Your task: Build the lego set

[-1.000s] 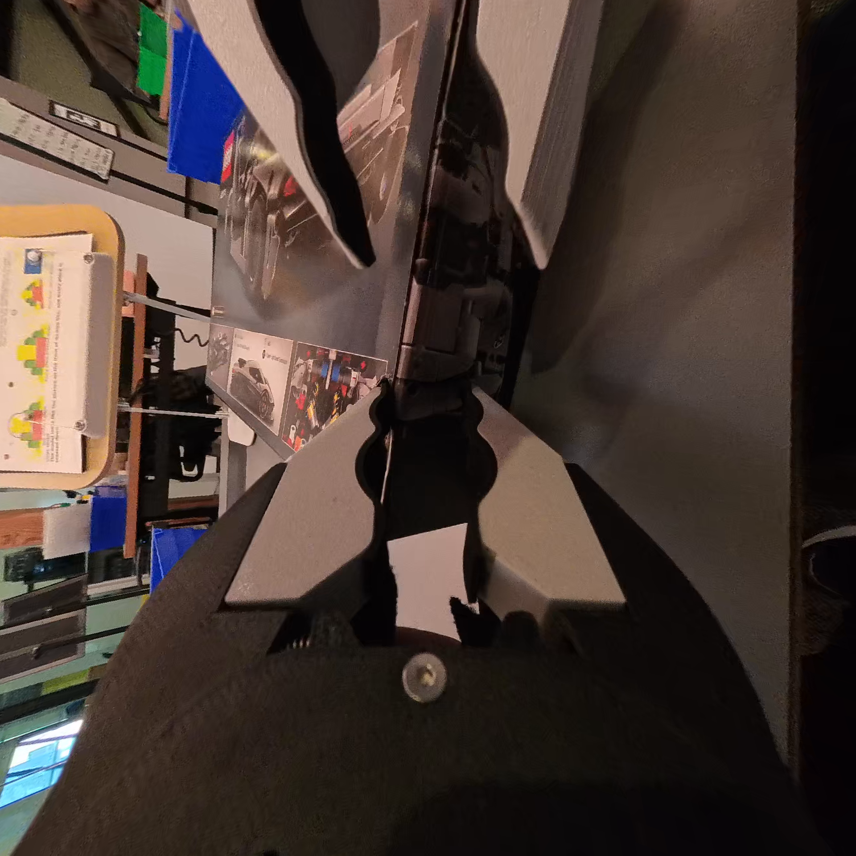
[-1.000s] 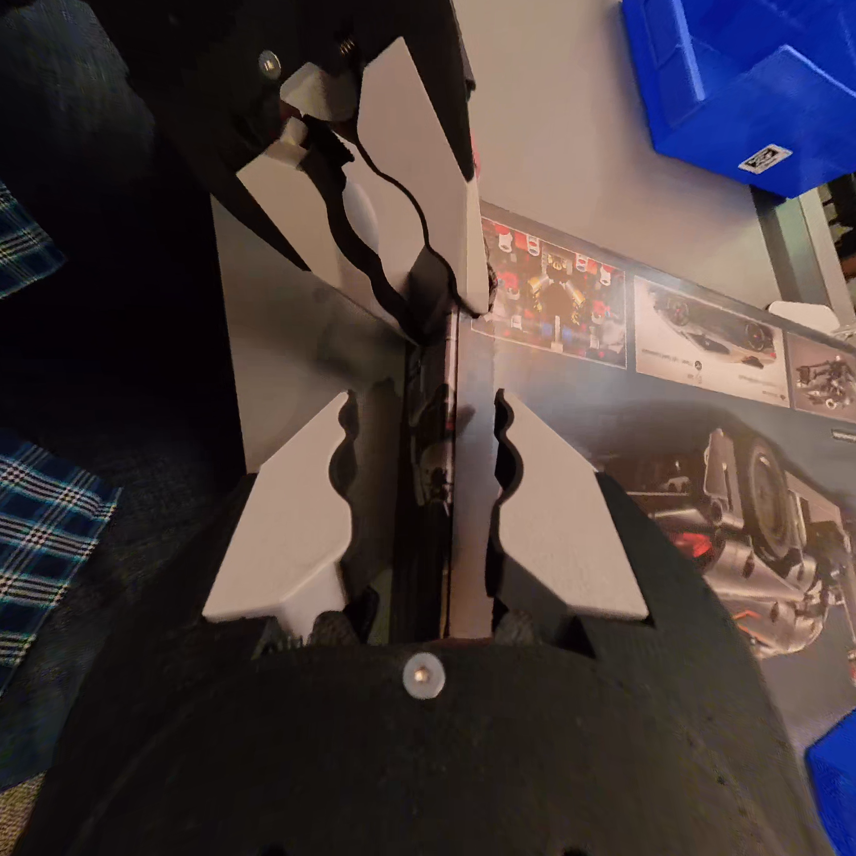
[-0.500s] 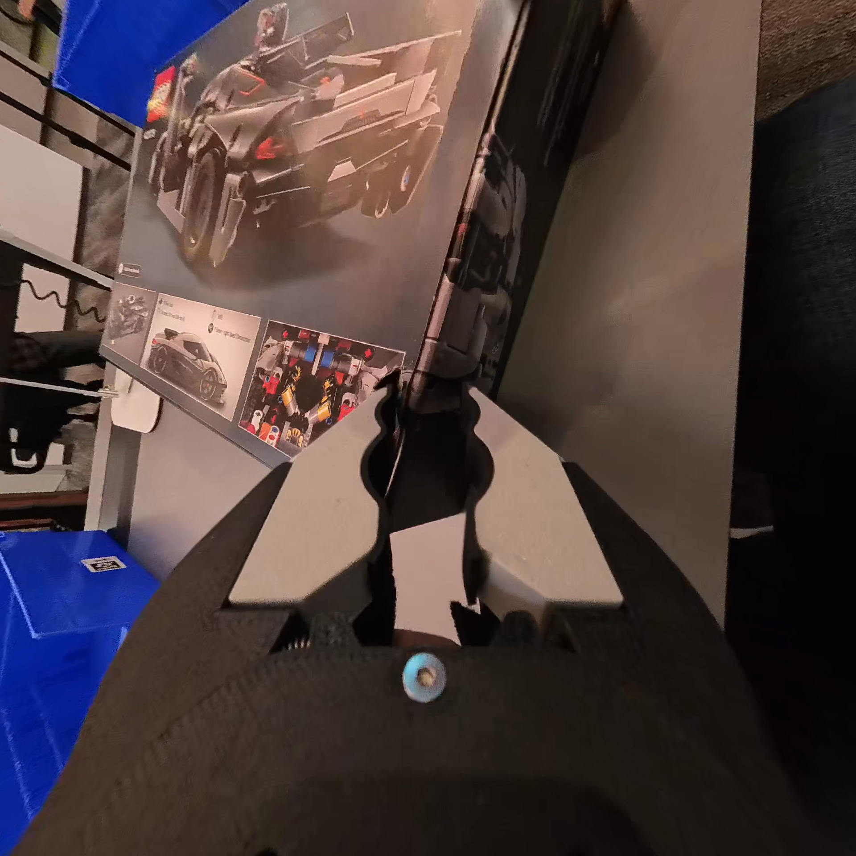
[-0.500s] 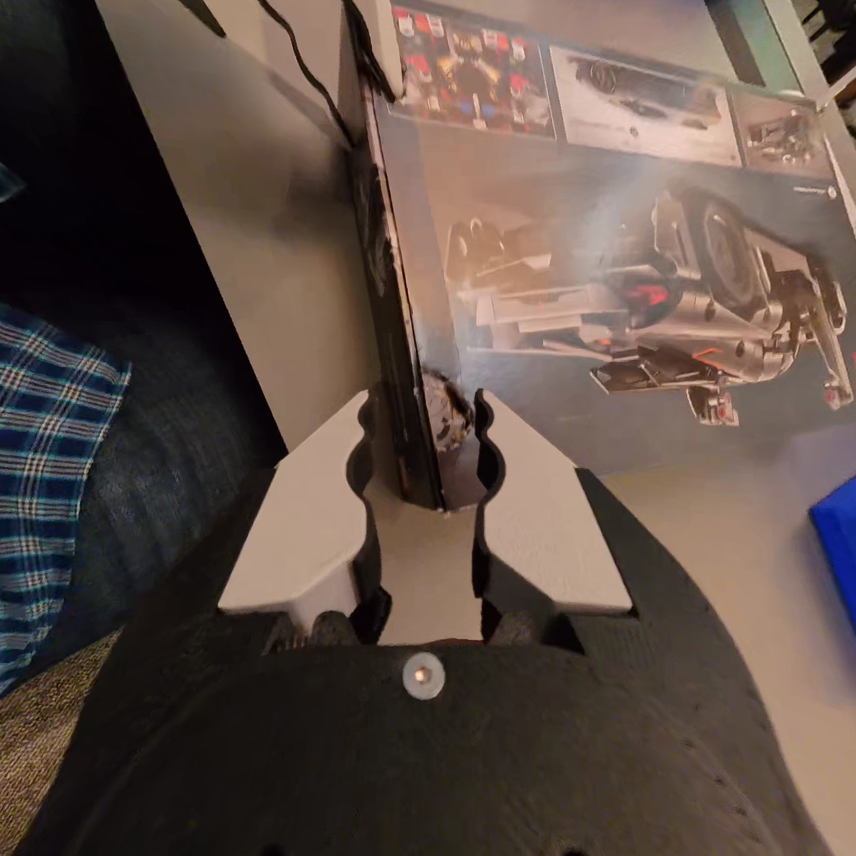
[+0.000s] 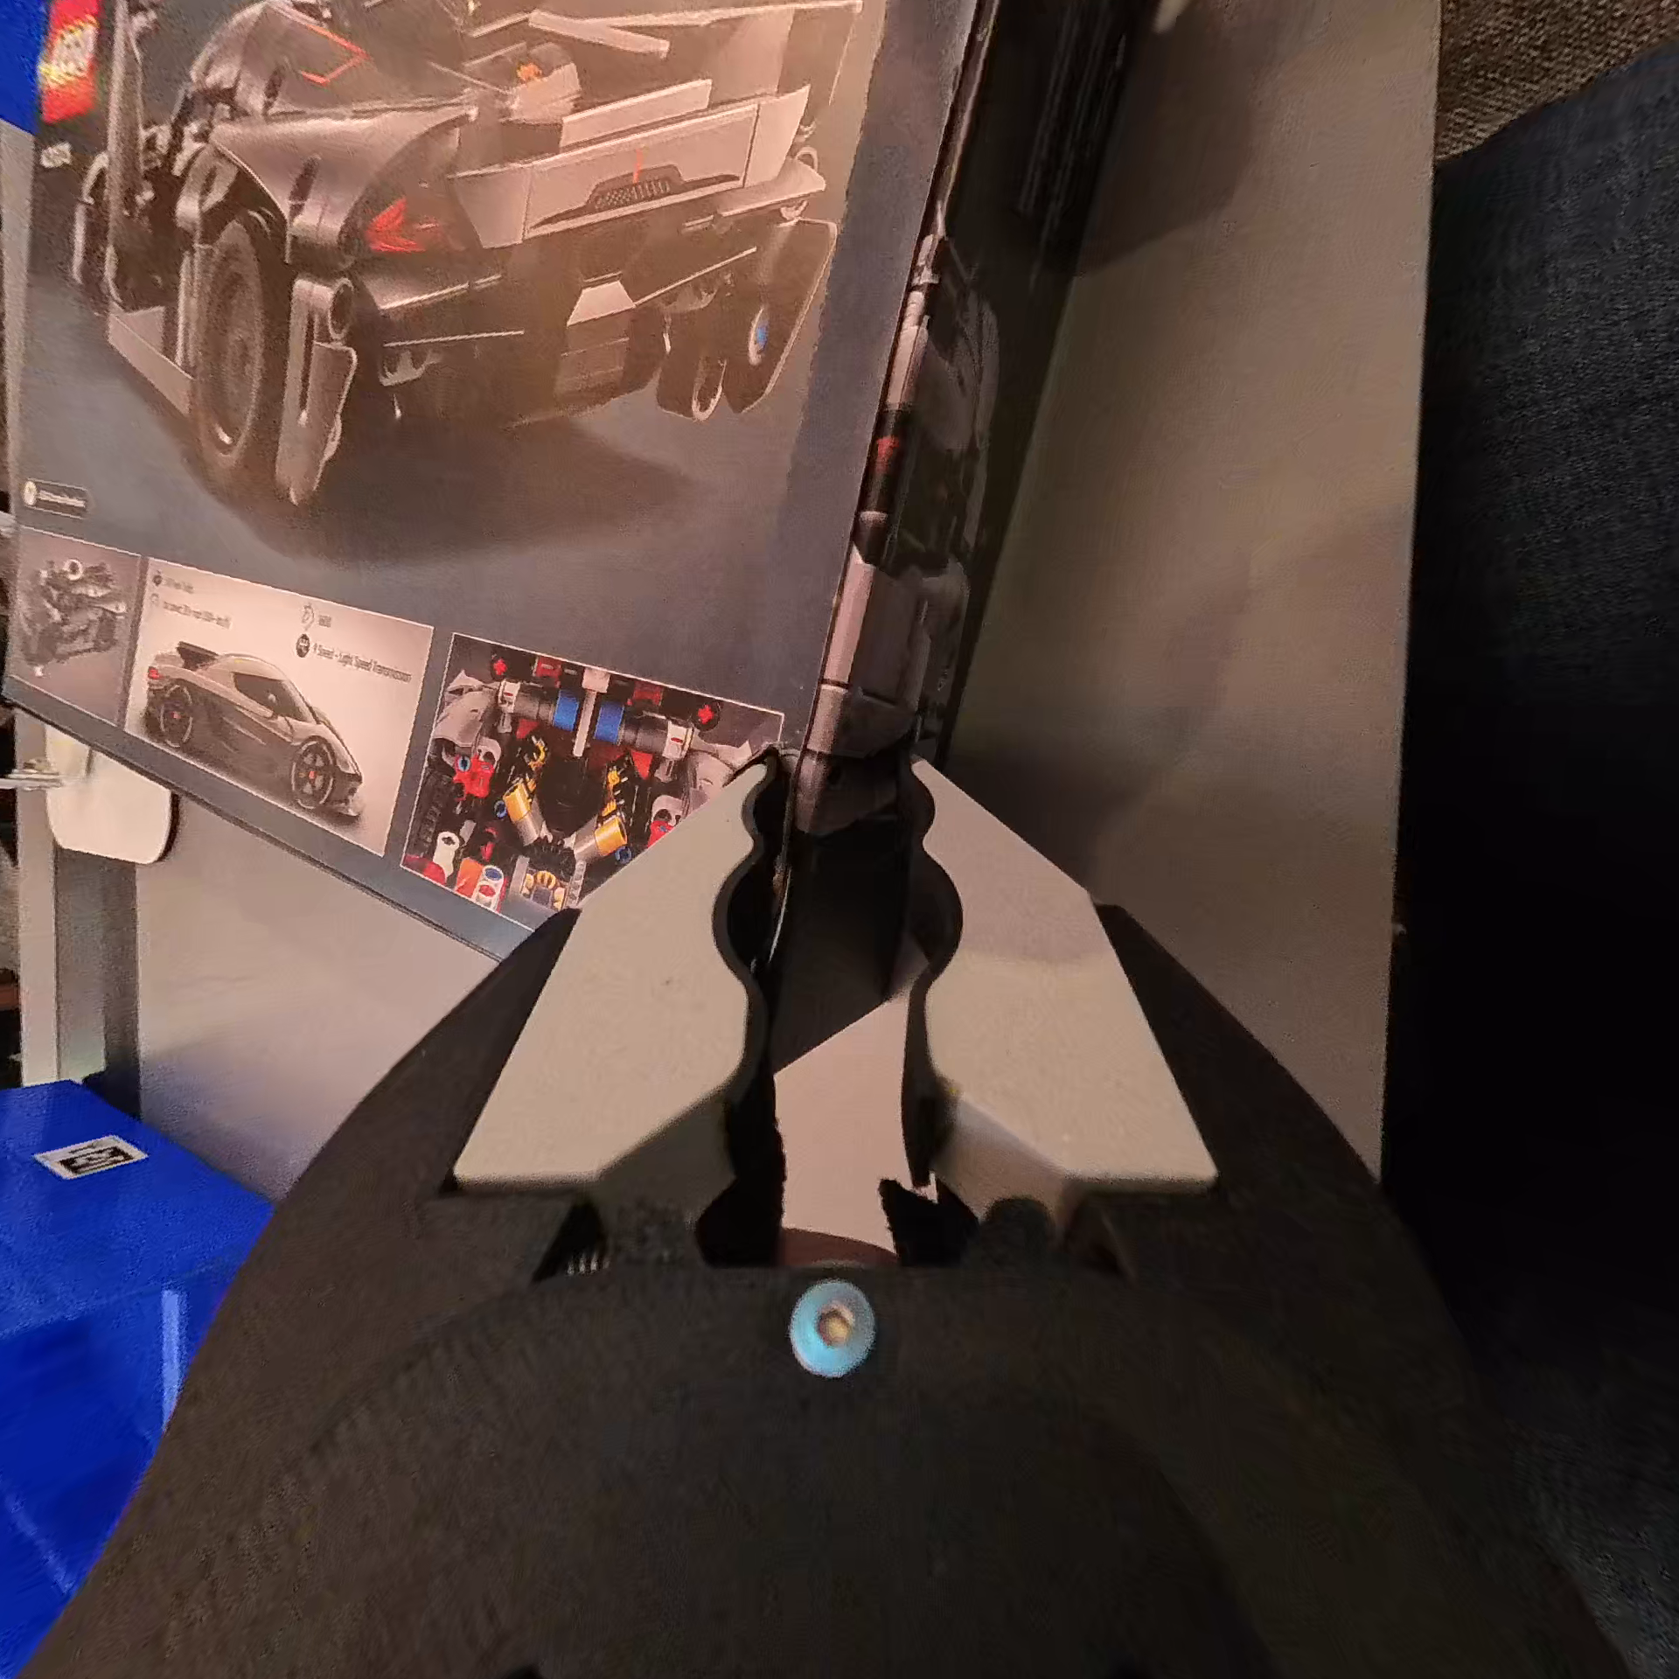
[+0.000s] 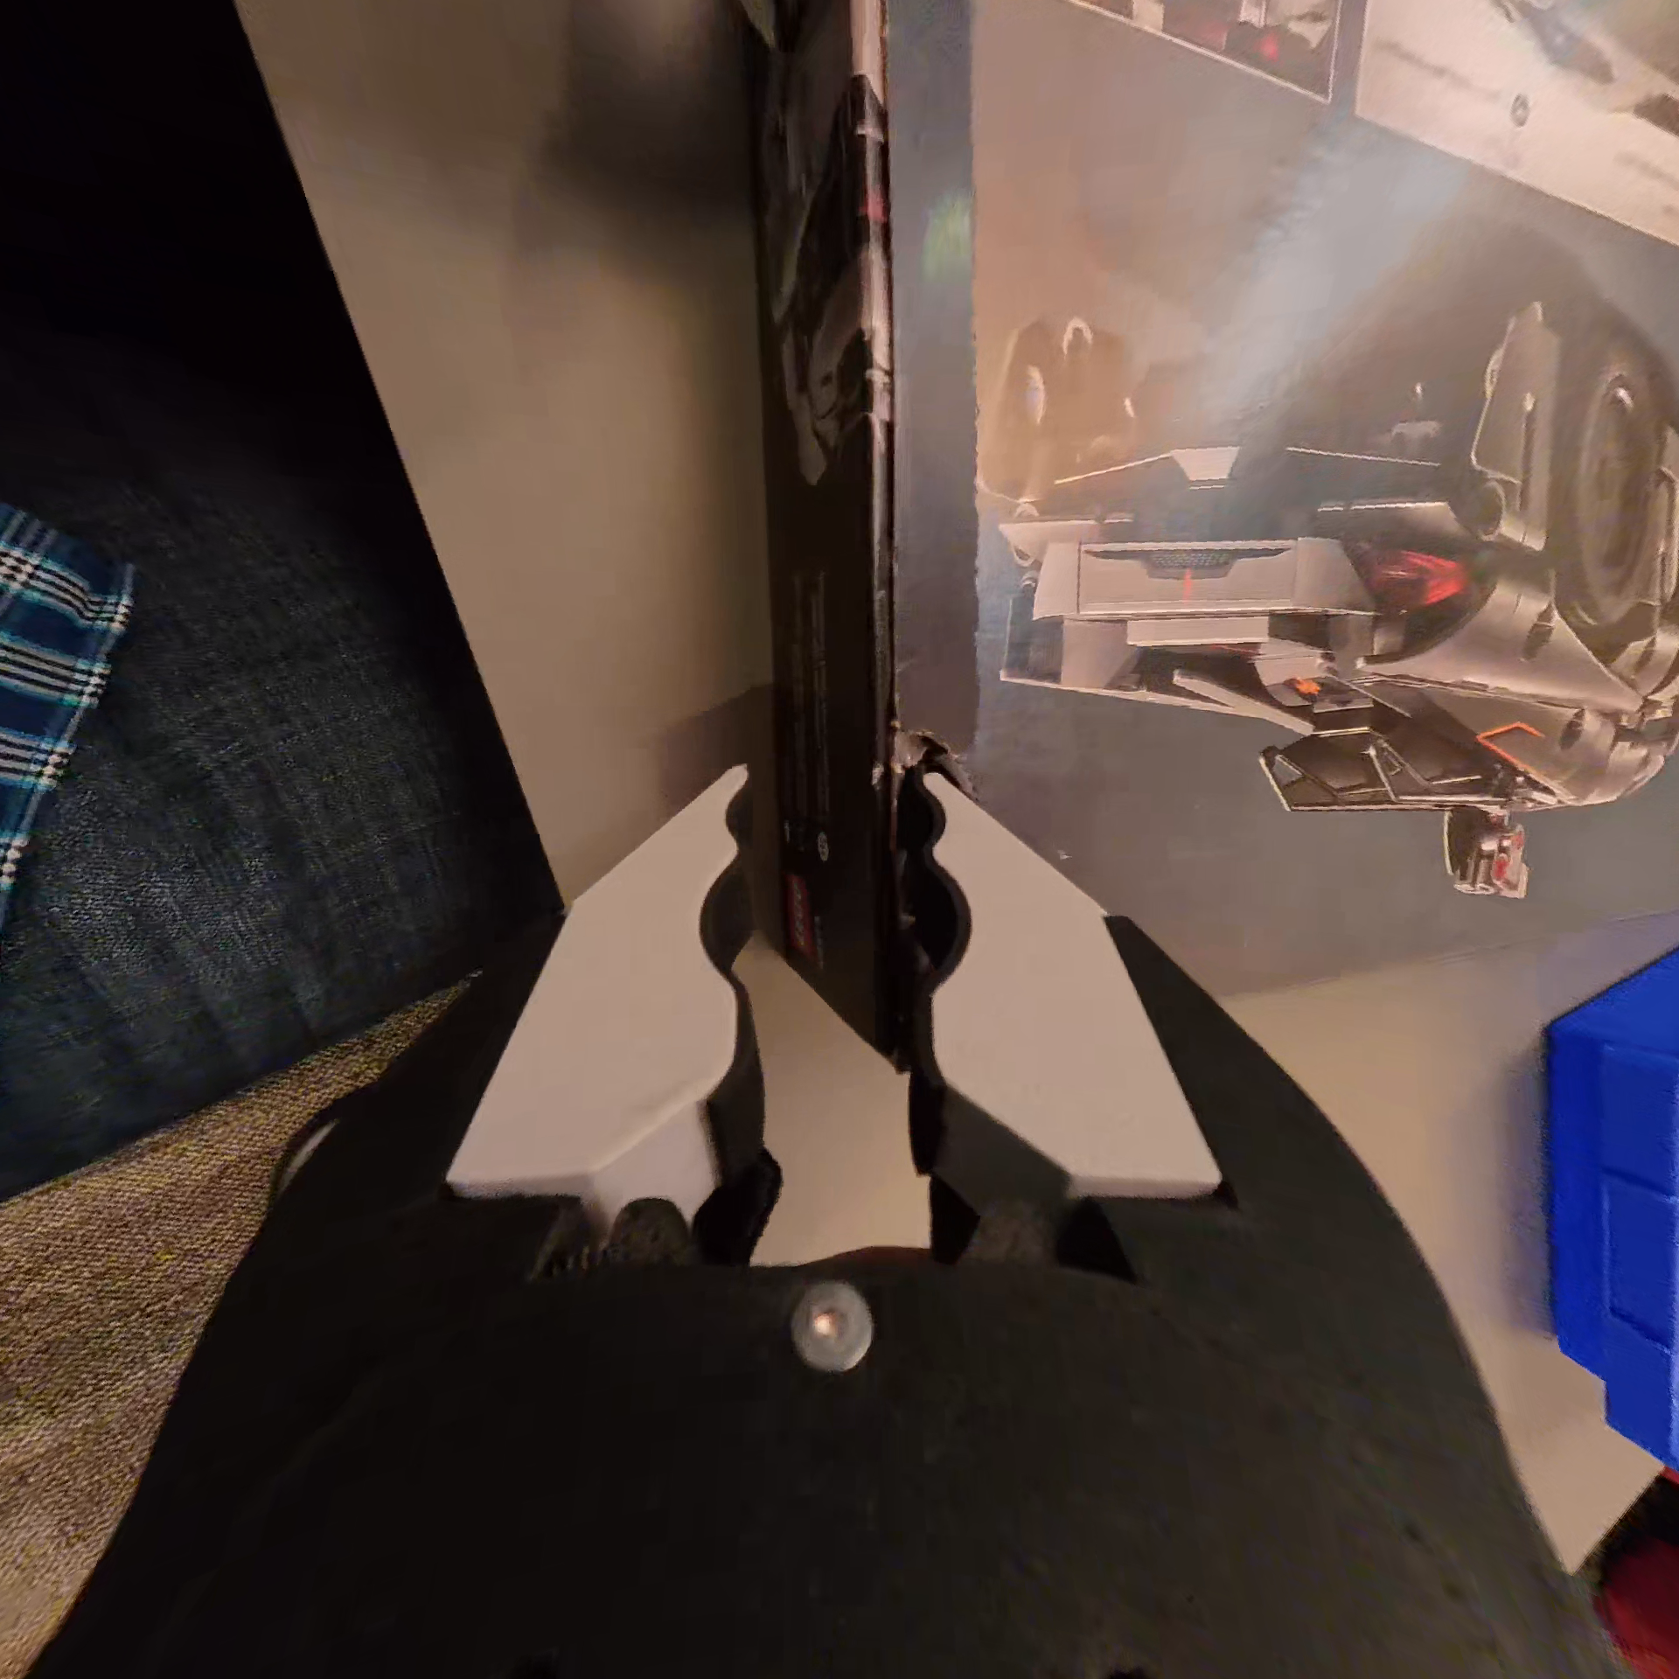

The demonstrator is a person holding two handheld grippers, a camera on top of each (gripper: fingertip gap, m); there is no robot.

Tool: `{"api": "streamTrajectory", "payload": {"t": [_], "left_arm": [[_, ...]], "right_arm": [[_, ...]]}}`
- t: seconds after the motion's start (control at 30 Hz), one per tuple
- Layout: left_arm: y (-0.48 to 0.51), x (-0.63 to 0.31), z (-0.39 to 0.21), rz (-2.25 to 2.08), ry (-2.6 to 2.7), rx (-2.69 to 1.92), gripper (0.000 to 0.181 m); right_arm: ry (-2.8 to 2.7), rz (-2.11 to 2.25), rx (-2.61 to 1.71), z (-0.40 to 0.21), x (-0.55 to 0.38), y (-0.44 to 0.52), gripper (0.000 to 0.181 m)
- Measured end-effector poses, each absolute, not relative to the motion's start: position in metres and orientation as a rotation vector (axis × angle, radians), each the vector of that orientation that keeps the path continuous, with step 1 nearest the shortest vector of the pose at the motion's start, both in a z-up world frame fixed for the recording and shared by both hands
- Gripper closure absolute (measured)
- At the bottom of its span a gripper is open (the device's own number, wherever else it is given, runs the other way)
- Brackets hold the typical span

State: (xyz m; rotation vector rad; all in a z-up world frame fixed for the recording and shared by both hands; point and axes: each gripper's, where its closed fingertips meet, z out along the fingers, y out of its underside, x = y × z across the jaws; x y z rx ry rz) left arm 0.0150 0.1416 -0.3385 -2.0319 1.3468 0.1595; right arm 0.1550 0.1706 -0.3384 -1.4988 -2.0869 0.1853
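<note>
The lego set box point(image 5: 454, 409), dark grey with a car picture, stands on its narrow side over the grey table point(image 5: 1181, 545). My left gripper point(image 5: 840, 781) is shut on the box's near lower corner, one finger on each broad face. In the right wrist view the same box point(image 6: 1272, 454) runs away from me. My right gripper point(image 6: 831, 790) is shut on its other end corner, with torn cardboard point(image 6: 918, 754) at the right fingertip. Neither view shows the other gripper.
A blue bin point(image 5: 82, 1272) sits at the lower left of the left wrist view, and another blue bin point(image 6: 1590, 1136) lies right of my right gripper. A person's jeans point(image 6: 227, 727) and plaid sleeve point(image 6: 54, 636) are past the table edge point(image 6: 409, 454).
My right gripper slid along the box away from the left gripper to the far corner and closed there. The left gripper kept its hold, and the box has come closer and more upright.
</note>
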Motion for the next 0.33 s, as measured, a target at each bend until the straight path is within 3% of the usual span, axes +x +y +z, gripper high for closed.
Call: {"api": "streamTrajectory", "payload": {"t": [0.33], "left_arm": [[0.1417, 0.0173, -0.3387, 0.089, 1.347, -2.087, 0.163]], "right_arm": [[-2.106, 0.288, -1.571, -0.3360, 0.1513, 0.1725, 0.169]]}}
